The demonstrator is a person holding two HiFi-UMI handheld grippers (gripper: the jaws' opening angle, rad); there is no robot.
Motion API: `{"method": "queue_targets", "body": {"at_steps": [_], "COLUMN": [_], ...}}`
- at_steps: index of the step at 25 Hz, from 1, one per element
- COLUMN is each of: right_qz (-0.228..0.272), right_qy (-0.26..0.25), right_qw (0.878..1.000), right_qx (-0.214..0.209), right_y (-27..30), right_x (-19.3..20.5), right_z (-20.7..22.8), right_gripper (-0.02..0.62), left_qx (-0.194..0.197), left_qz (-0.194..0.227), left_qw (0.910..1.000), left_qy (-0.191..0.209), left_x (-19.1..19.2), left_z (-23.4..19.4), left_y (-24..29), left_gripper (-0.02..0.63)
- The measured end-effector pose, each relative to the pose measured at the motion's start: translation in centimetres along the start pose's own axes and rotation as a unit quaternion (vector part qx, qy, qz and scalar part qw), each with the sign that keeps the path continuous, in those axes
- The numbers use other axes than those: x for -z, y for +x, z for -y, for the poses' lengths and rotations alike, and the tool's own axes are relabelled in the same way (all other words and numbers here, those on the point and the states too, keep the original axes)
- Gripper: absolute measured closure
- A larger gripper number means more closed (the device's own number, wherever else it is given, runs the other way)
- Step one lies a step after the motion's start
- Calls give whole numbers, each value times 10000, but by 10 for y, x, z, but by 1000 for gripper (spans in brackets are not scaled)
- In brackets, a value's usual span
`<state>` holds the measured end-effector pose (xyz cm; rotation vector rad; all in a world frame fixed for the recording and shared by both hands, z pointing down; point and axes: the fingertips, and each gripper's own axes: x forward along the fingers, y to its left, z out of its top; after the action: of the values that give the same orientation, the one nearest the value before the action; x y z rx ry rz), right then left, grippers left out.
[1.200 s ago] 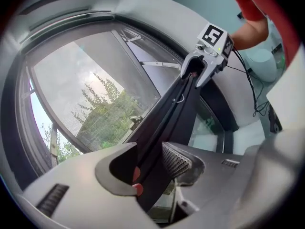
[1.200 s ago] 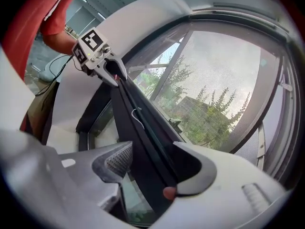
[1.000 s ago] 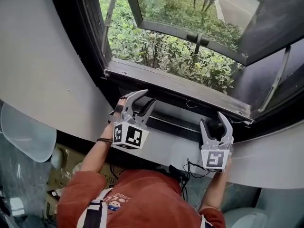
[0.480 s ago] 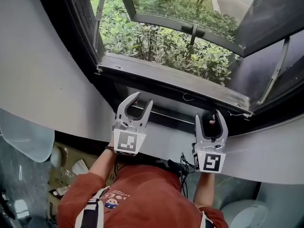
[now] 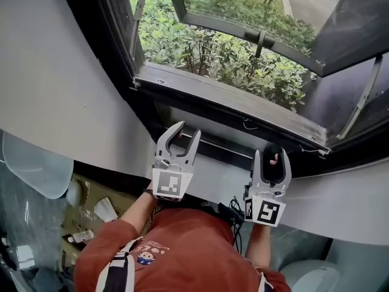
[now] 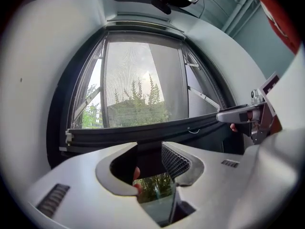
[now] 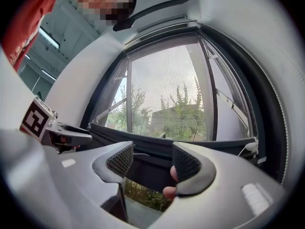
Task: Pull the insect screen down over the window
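1. Now, the left tongs (image 5: 185,131) and right tongs (image 5: 271,155) point level at the window (image 5: 118,41). They are side by side and well apart, each with its tips at the dark bar (image 5: 222,149) of the screen (image 6: 138,75).
2. Both tongs stand with jaws apart. Each pair spreads along the bar rather than across it, so neither clamps it, and the pads press on nothing that shows.
3. The bar runs just ahead of both tongs, low across the opening. In the gripper views a fine grey weave seems to veil the sky above the bar. Leaves show under it between the jaws, so the screen looks most of the way down, with a gap left.
4. Spacing the two tongs along the bar probably lets them bear on it evenly, so it travels without tilting.
5. The sash (image 5: 255,32) swings outward beyond the tongs, clear of the screen's path.
6. The next move likely means pressing the bar toward the sill (image 5: 231,99). The risk is that the open tips slip off it.
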<state>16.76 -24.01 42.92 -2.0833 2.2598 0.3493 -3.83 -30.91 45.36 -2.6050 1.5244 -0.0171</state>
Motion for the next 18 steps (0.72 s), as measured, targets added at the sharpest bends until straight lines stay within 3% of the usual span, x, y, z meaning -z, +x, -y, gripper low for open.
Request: {"method": "queue_targets", "body": {"at_steps": [4,10,14,18], "right_qz": [-31,-165,-148,-103], "right_qy": [25,29,74,-6], "right_qw": [10000,9999,9999,9999], "right_qx": [-15,-13,-11,56], "right_y": [1,0,-1,-4], "right_x": [4,16,17,17], "right_z": [-4,-7,-7,-2], "right_gripper": [325,330,371,462], "left_qx": [-49,-75,-201,-266], "left_qz": [-65,-172,-140,-168], "left_qw": [9998,9998,9996,9995], "left_qy": [158,59,121,18], "left_x": [6,17,19,23], "left_z": [2,4,-1,1], "left_y": [-2,-6,-5,-5], "left_gripper": [446,458,497,549]}}
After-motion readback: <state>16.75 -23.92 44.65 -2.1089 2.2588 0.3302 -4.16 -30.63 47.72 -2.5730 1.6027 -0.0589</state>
